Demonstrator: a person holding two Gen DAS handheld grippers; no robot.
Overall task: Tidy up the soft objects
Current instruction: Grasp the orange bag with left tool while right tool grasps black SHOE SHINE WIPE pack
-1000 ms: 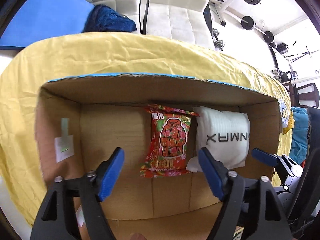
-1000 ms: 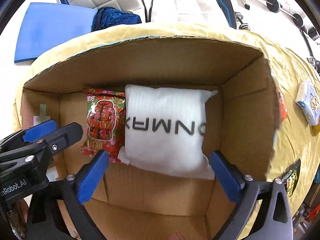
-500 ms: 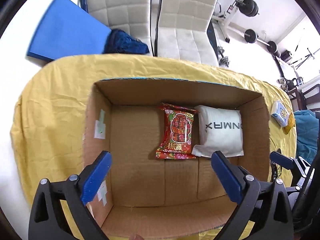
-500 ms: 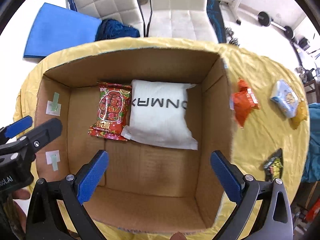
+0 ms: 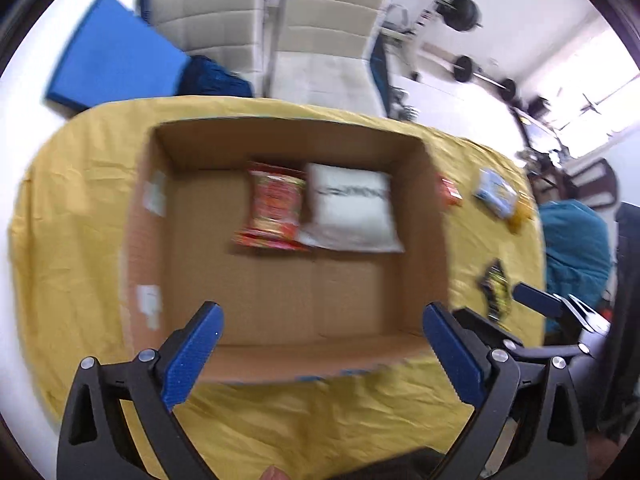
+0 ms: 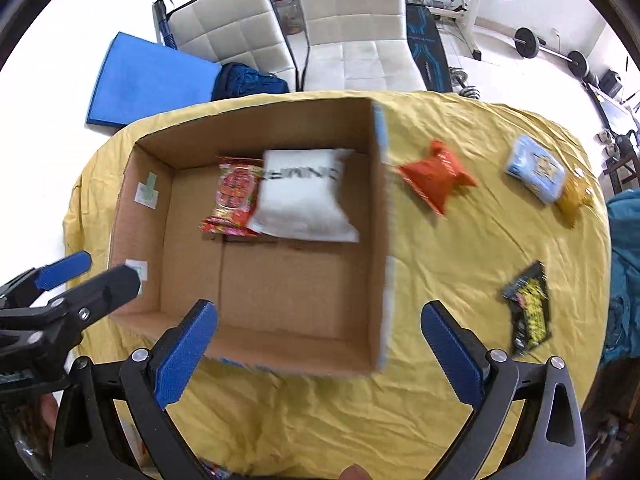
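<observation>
An open cardboard box (image 5: 434, 216) (image 6: 378, 216) stands on a yellow cloth. Inside, at the back, a red snack packet (image 5: 274, 210) (image 6: 232, 198) lies next to a white pillow pack (image 5: 352, 212) (image 6: 304, 200). Right of the box lie an orange packet (image 6: 438, 178) (image 5: 450, 196), a light blue pack (image 6: 536, 170) (image 5: 496, 194), a yellow packet (image 6: 576, 196) and a black-and-yellow packet (image 6: 530, 308) (image 5: 496, 286). My left gripper (image 5: 320, 348) and my right gripper (image 6: 318, 346) are both open and empty, held above the box's near edge.
The yellow cloth (image 6: 460, 260) covers the table. Two white chairs (image 6: 352, 40), a blue mat (image 6: 144, 80) and a dark blue bundle (image 6: 248, 84) stand behind the table. Gym weights (image 6: 552, 52) are at the back right. A teal cloth (image 5: 576, 240) lies at the right.
Both grippers have pulled up and back out of the box, staying open. The whole box and the loose packets to its right have come into view.
</observation>
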